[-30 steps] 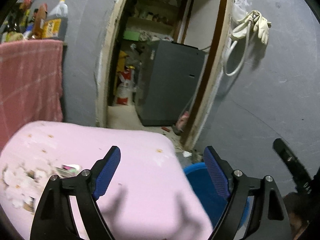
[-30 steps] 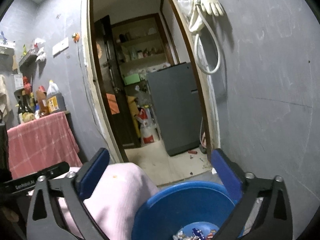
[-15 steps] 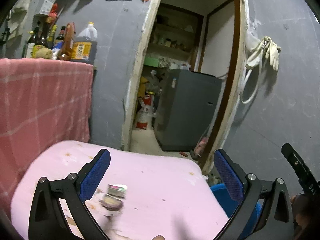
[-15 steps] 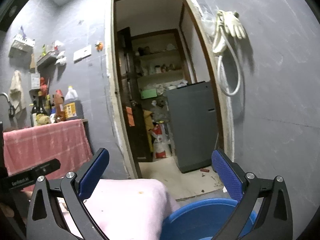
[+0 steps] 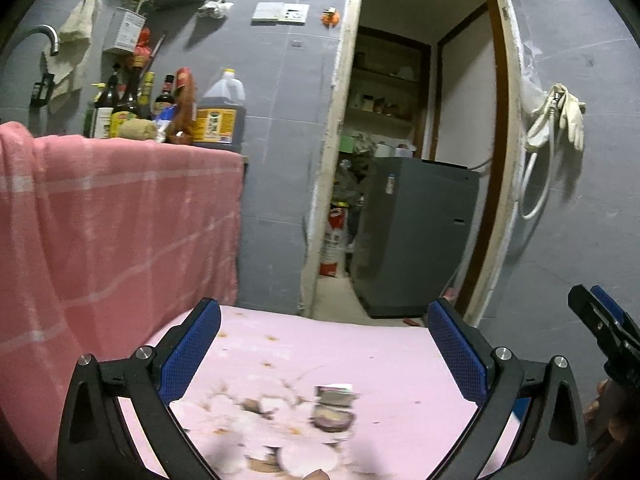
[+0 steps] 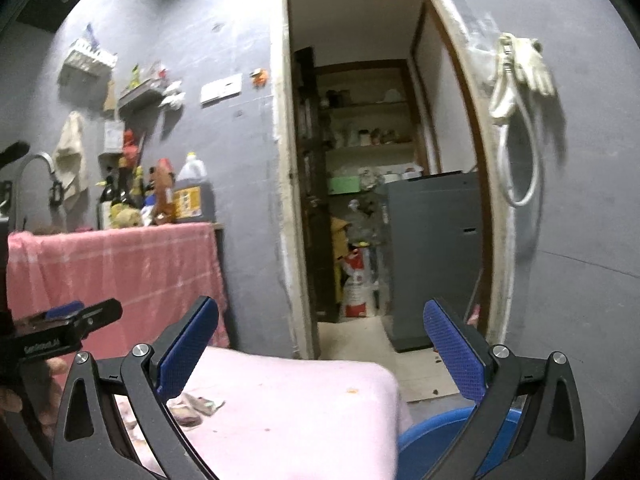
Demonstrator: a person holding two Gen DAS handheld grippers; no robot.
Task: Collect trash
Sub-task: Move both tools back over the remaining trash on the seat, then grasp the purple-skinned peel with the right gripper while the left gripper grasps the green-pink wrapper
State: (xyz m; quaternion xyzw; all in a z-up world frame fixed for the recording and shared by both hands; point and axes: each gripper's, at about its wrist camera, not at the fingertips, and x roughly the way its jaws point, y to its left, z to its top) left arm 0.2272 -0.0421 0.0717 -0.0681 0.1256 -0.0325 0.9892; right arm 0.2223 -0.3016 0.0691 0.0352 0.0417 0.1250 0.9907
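Hovering over a pink table (image 5: 360,360), the left gripper (image 5: 324,352) has its jaws spread wide with nothing between the pads. Trash (image 5: 334,408), a small wrapper and pale scraps, lies on the table below and between its fingers. The right gripper (image 6: 320,348) is also spread wide and empty, above the table's edge, with a blue bin (image 6: 424,440) just beside the table.

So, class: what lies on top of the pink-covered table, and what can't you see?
On the pink-covered table lie pale scraps, a small torn wrapper and a dark round lid-like piece. The table's near part is hidden below the frame and behind the hand-held gripper.
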